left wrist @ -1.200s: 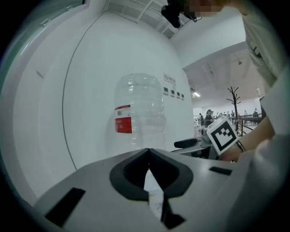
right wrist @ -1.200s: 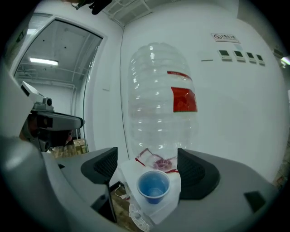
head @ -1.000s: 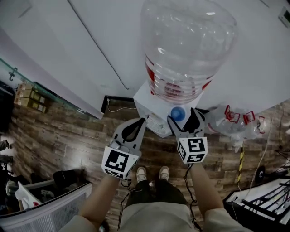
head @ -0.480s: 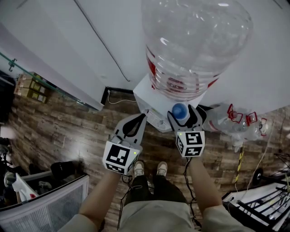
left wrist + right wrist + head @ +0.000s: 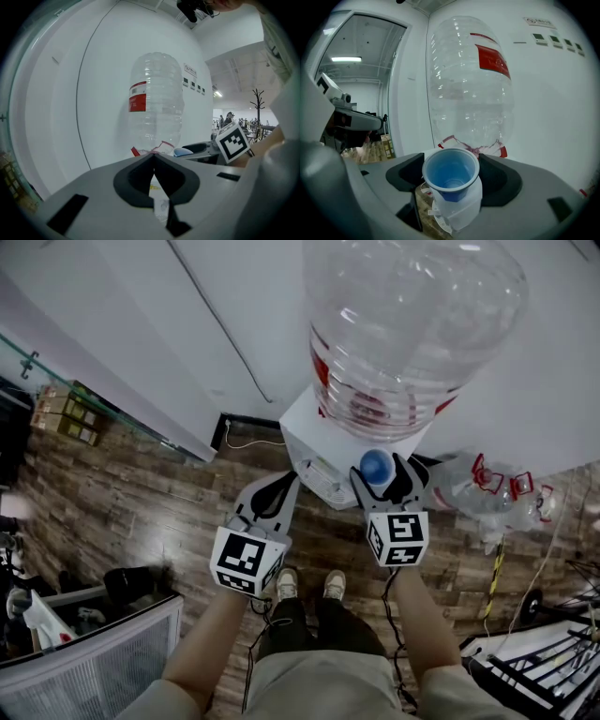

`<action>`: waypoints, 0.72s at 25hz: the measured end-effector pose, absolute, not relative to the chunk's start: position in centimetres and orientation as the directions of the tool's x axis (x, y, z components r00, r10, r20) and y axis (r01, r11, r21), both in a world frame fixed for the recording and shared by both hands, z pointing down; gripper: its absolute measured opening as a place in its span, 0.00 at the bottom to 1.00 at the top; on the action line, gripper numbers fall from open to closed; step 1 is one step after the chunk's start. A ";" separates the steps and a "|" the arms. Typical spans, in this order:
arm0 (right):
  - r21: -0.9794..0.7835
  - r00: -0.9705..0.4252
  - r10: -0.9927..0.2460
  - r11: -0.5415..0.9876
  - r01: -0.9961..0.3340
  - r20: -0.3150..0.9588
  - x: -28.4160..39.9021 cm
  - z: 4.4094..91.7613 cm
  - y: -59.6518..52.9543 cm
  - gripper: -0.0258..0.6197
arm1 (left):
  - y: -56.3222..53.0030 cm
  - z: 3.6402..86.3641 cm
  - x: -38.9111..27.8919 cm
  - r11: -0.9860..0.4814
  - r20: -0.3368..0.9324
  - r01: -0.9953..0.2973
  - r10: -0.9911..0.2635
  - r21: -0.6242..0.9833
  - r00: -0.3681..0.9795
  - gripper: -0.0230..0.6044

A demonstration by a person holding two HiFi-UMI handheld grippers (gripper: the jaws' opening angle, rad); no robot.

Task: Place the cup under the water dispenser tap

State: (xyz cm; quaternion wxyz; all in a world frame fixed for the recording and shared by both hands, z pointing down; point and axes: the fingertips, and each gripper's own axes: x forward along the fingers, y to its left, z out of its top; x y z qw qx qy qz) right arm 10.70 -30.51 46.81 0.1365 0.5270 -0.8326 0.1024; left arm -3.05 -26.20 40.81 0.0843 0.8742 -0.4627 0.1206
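A blue plastic cup (image 5: 376, 466) stands upright between the jaws of my right gripper (image 5: 379, 469), which are closing on it and hold it in the air. In the right gripper view the cup (image 5: 451, 172) shows its open mouth, right in front of the big clear water bottle (image 5: 468, 89). The bottle (image 5: 412, 324) sits upside down on the white dispenser (image 5: 307, 439). No tap shows in any view. My left gripper (image 5: 292, 481) hangs to the left of the cup, shut and holding nothing (image 5: 153, 158).
Several empty clear bottles (image 5: 483, 488) lie on the wood floor to the dispenser's right. A white wall stands behind it. A white mesh bin (image 5: 94, 671) is at the lower left, a black frame (image 5: 544, 652) at the lower right. The person's shoes (image 5: 309, 587) are below the grippers.
Both grippers have sunk a little in front of the dispenser. The cup has stayed in the right gripper, and the left has stayed shut.
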 end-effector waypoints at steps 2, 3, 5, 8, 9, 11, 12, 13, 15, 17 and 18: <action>-0.050 -0.428 -0.844 0.437 -0.898 0.324 10.1 45.9 -29.7 0.61 | -25.8 40.8 -3.3 -0.553 0.290 -0.832 -0.791 0.036 0.538 0.05; -0.061 -0.439 -0.840 0.444 -0.894 0.319 9.7 45.6 -29.3 0.61 | -25.6 40.8 -3.5 -0.551 0.291 -0.834 -0.793 0.036 0.536 0.05; -0.072 -0.457 -0.833 0.459 -0.885 0.312 8.7 45.2 -28.6 0.61 | -25.2 40.9 -4.0 -0.545 0.292 -0.838 -0.796 0.034 0.530 0.05; -0.081 -0.487 -0.816 0.488 -0.869 0.311 7.0 45.2 -27.5 0.61 | -24.7 41.3 -4.8 -0.537 0.290 -0.843 -0.803 0.029 0.521 0.05; -0.082 -0.497 -0.810 0.498 -0.863 0.311 6.4 45.3 -27.2 0.61 | -24.5 41.5 -5.2 -0.534 0.289 -0.845 -0.805 0.028 0.518 0.05; -0.086 -0.517 -0.796 0.518 -0.851 0.314 5.1 45.7 -26.6 0.61 | -24.2 42.4 -6.1 -0.528 0.300 -0.849 -0.807 0.022 0.509 0.05; -0.091 -0.526 -0.790 0.527 -0.845 0.316 4.4 46.1 -26.3 0.61 | -24.1 42.9 -6.7 -0.524 0.307 -0.851 -0.808 0.018 0.504 0.05; -0.096 -0.534 -0.783 0.534 -0.840 0.318 3.7 46.5 -26.0 0.61 | -24.0 43.3 -7.3 -0.520 0.309 -0.854 -0.810 0.015 0.499 0.05; -0.103 -0.548 -0.771 0.548 -0.830 0.325 2.3 47.6 -25.6 0.61 | -23.9 44.1 -8.6 -0.508 0.307 -0.861 -0.817 0.017 0.489 0.05; -0.104 -0.561 -0.758 0.562 -0.821 0.334 1.1 48.9 -25.3 0.61 | -23.8 45.1 -9.8 -0.493 0.305 -0.870 -0.825 0.026 0.477 0.05; -0.110 -0.566 -0.751 0.566 -0.817 0.339 0.6 49.7 -25.3 0.61 | -23.8 45.7 -10.3 -0.488 0.308 -0.872 -0.826 0.031 0.472 0.05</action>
